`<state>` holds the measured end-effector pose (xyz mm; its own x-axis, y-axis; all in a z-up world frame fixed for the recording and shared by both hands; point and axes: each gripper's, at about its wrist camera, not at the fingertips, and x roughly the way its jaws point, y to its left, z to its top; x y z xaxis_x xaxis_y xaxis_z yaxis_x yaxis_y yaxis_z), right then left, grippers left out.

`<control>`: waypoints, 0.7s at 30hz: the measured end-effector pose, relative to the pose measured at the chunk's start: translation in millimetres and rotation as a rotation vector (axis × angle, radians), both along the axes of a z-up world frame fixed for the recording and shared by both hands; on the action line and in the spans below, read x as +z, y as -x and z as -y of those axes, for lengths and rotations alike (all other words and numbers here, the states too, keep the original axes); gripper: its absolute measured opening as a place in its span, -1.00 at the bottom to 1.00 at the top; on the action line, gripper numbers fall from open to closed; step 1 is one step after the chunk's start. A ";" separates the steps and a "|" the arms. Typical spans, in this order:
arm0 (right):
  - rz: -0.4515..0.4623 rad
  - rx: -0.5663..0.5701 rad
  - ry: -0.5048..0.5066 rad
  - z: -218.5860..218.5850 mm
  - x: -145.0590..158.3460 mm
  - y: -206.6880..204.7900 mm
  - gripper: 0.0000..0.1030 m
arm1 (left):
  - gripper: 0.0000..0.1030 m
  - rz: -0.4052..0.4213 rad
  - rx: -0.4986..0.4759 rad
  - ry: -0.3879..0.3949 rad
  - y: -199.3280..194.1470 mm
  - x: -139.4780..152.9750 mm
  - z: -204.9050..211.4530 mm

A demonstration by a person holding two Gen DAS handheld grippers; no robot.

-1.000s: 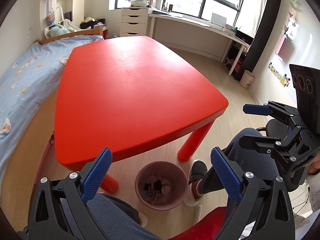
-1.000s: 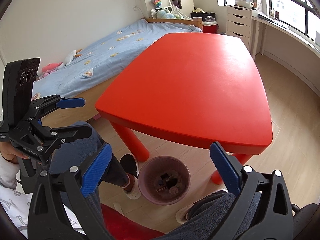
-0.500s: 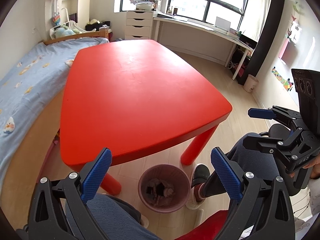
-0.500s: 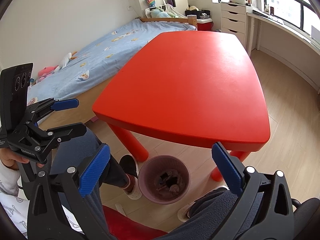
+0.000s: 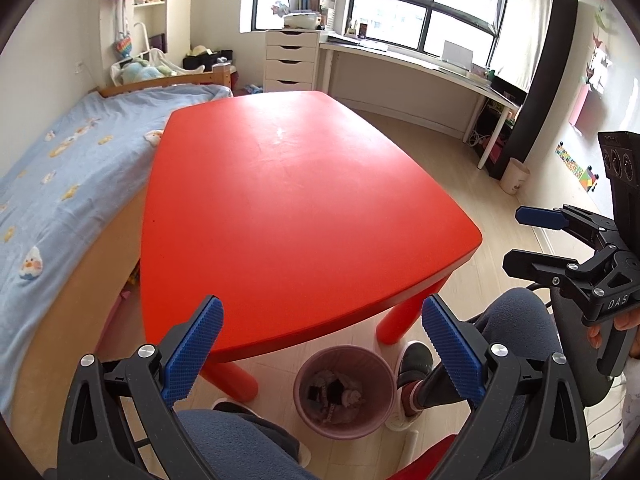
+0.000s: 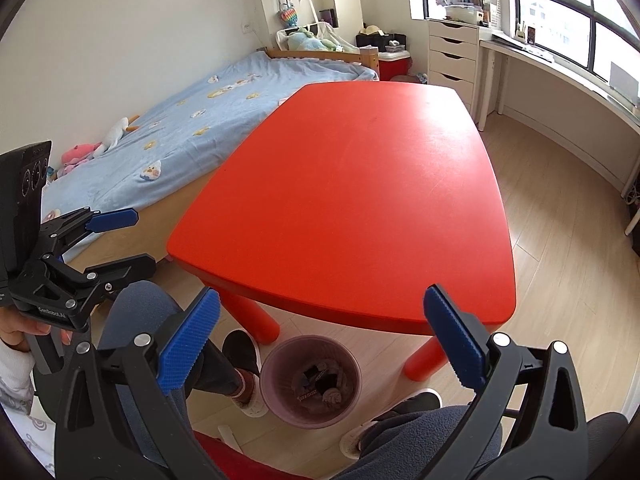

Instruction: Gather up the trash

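My glossy red plastic table [image 5: 296, 208] shows nothing on its top, and the crumpled trash [image 5: 338, 394] already sits inside the round mauve plastic wastebasket [image 5: 304, 376] on the floor under the near edge, so I judge collecting about finished. My left gripper [image 5: 320, 354] and right gripper [image 6: 320, 346] both hang spread wide and empty, above the basket, which lies low between my blue pads.
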<state>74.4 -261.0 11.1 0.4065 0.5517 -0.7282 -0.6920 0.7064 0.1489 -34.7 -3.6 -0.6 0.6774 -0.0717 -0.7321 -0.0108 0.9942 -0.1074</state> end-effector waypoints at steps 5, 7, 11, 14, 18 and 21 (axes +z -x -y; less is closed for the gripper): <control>0.033 -0.018 -0.014 -6.4 12.7 -18.6 0.94 | 0.85 0.026 0.014 -0.031 -13.4 8.0 -5.7; 0.043 -0.021 -0.019 -9.0 17.1 -26.7 0.94 | 0.85 0.039 0.020 -0.040 -18.8 12.1 -8.1; 0.050 -0.028 -0.030 -14.0 23.3 -41.7 0.94 | 0.88 0.063 0.029 -0.019 -27.9 19.1 -14.3; 0.060 -0.030 -0.026 -17.4 25.5 -49.4 0.94 | 0.88 0.062 0.036 -0.003 -34.4 21.2 -17.8; 0.065 -0.025 -0.024 -21.0 25.3 -53.8 0.94 | 0.88 0.047 0.035 0.010 -39.9 21.3 -20.4; 0.066 -0.023 -0.022 -22.9 24.5 -54.8 0.94 | 0.88 0.043 0.031 0.024 -41.7 20.3 -21.8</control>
<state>129.2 -238.0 35.6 0.4657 0.5570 -0.6877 -0.6844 0.7193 0.1192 7.0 18.2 19.8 0.7101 -0.0674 -0.7009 -0.0370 0.9905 -0.1326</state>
